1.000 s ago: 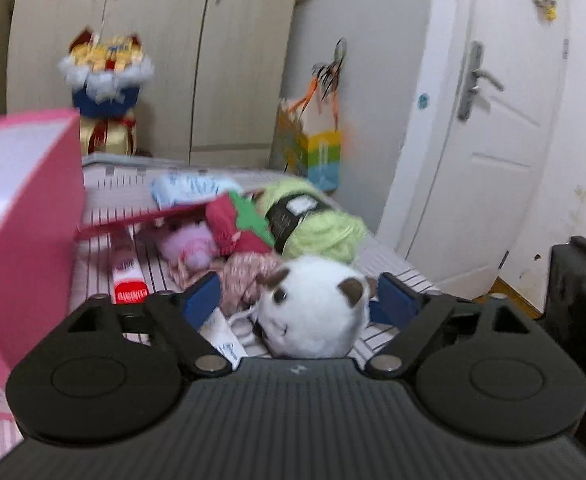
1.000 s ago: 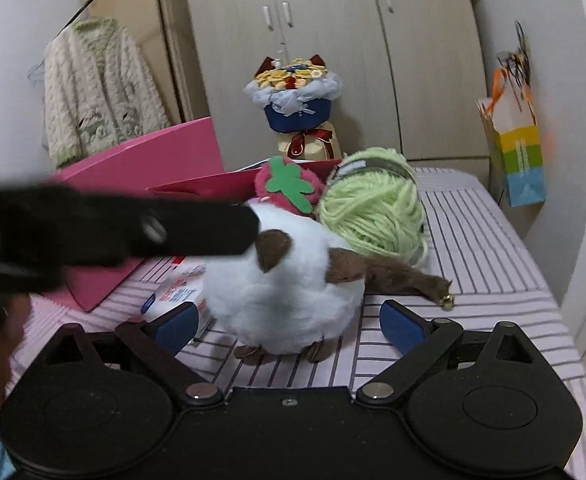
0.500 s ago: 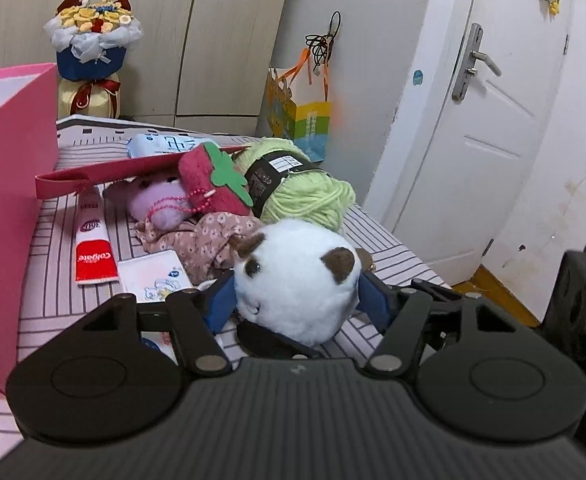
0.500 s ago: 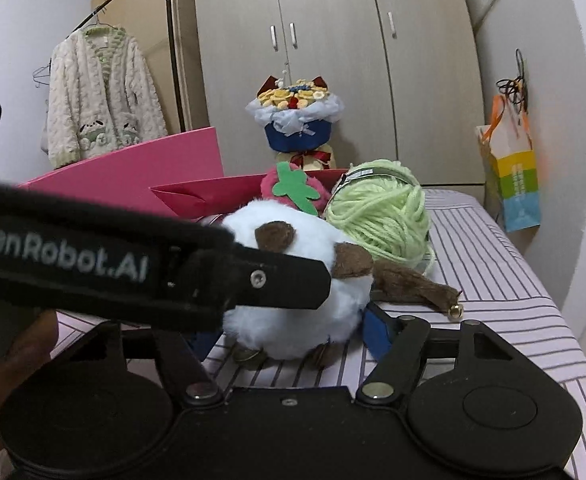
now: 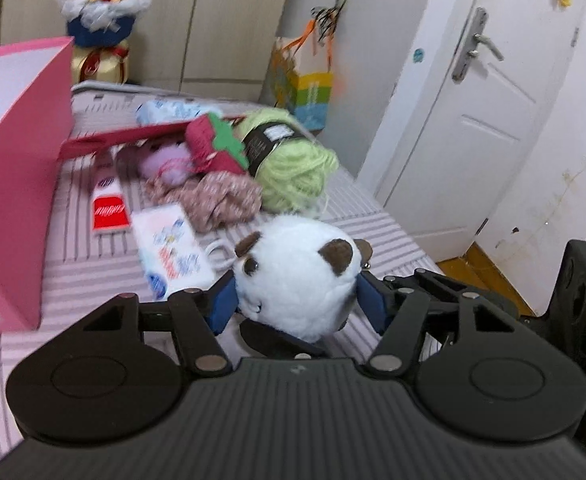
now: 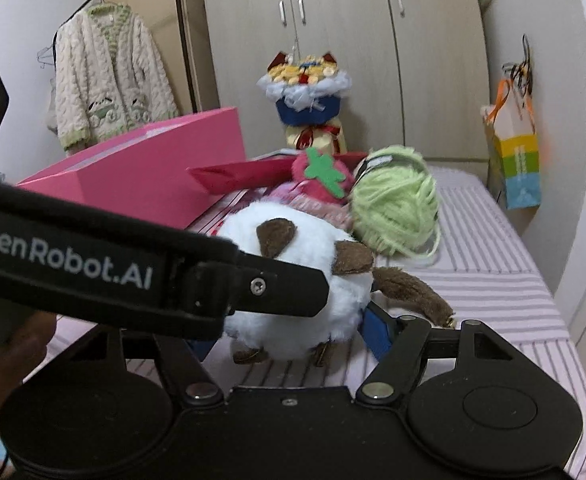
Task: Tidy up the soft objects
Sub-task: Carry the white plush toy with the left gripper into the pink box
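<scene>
The left claw (image 5: pixel 295 300) is clenched on the white plush toy (image 5: pixel 297 276), its blue pads pressed into the toy's left and right sides. The right claw (image 6: pixel 289 330) grips the same plush toy (image 6: pixel 293 280) too: its right blue pad touches the fur, while its left pad is mostly hidden behind the left claw's black arm, which crosses the right wrist view and bears white lettering. The toy sits at the near edge of the striped worktop (image 5: pixel 93 252), its brown feet touching the cloth and its brown tail (image 6: pixel 411 290) trailing toward the right edge.

Behind the toy, toward the far edge, lies a pile: a green ball of yarn (image 5: pixel 293 168), a red strawberry plush (image 5: pixel 217 144) just beside it, a pale purple plush (image 5: pixel 169 162) and a crumpled floral cloth (image 5: pixel 217 198). A red and white tube (image 5: pixel 107 200) and a small printed packet (image 5: pixel 173 248) lie flat nearer the left. A pink box (image 5: pixel 13 184) stands open along the left edge.
</scene>
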`<state>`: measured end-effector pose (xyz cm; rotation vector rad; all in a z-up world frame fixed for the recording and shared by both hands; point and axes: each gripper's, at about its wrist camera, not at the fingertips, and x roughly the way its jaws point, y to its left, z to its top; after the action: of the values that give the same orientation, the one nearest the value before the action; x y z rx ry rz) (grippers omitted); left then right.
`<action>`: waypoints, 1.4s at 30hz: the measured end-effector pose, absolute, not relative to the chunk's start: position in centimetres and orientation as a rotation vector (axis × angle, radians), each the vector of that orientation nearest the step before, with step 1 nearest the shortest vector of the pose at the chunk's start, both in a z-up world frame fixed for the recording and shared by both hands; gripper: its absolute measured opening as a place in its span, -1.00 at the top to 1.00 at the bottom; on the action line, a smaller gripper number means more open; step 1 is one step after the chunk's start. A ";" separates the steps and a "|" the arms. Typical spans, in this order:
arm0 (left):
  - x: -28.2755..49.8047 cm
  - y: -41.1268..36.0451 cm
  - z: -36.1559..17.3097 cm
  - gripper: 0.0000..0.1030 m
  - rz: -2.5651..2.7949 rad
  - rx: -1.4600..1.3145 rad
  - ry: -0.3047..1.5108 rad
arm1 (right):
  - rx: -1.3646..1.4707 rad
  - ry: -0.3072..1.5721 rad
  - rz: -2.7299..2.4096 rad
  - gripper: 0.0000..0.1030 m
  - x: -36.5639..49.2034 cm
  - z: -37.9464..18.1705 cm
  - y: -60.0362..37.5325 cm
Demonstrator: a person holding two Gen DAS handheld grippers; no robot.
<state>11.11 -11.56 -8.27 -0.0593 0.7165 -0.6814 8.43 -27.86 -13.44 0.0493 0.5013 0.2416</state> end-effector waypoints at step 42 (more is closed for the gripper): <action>9.9 7.3 4.9 -0.20 -0.573 -0.046 0.794 | -0.319 0.480 0.641 -0.48 7.8 0.3 -10.3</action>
<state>9.86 7.32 4.91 -0.0459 0.7941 -0.5730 7.76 -10.33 0.27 -0.3191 0.4802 0.6413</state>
